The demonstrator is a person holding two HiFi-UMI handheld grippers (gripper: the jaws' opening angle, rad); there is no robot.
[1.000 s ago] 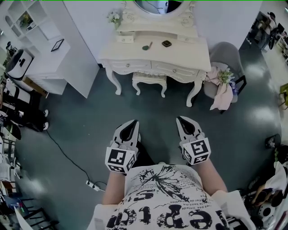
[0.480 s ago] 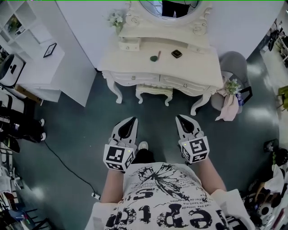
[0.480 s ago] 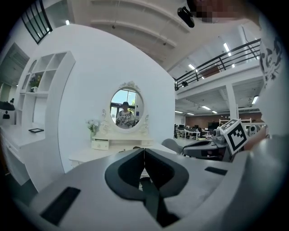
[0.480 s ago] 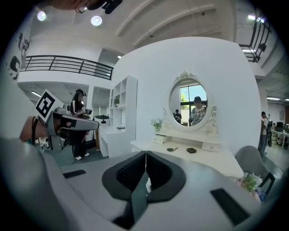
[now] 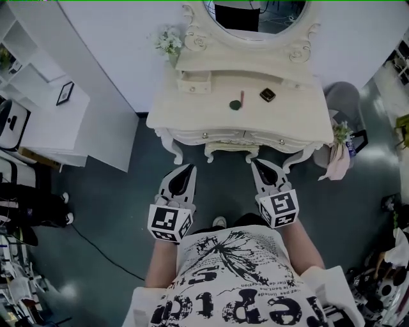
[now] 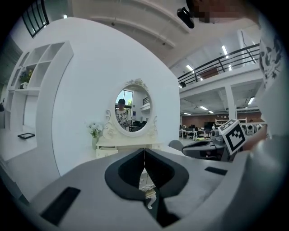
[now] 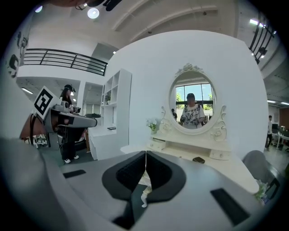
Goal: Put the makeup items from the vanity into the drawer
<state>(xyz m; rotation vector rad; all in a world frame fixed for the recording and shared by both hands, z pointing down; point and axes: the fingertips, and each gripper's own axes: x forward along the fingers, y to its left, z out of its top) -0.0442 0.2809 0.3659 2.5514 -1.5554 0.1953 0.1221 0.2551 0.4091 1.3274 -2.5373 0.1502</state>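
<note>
A white vanity with an oval mirror stands against the wall ahead. On its top lie a small dark square compact, also seen from the right gripper as a dark compact, and a dark round item with a reddish stick. Two closed drawers run along its front. My left gripper and right gripper hover side by side just short of the vanity's front edge. Both are shut with nothing between the jaws, as the left gripper and right gripper show in their own views.
A small drawer box and a vase of flowers sit at the vanity's back left. A stool is tucked under it. White shelving stands to the left. A grey chair with cloth and flowers is at the right.
The person has walked toward the vanity. It now lies much closer, and both grippers have come up to its front edge. Both stay shut.
</note>
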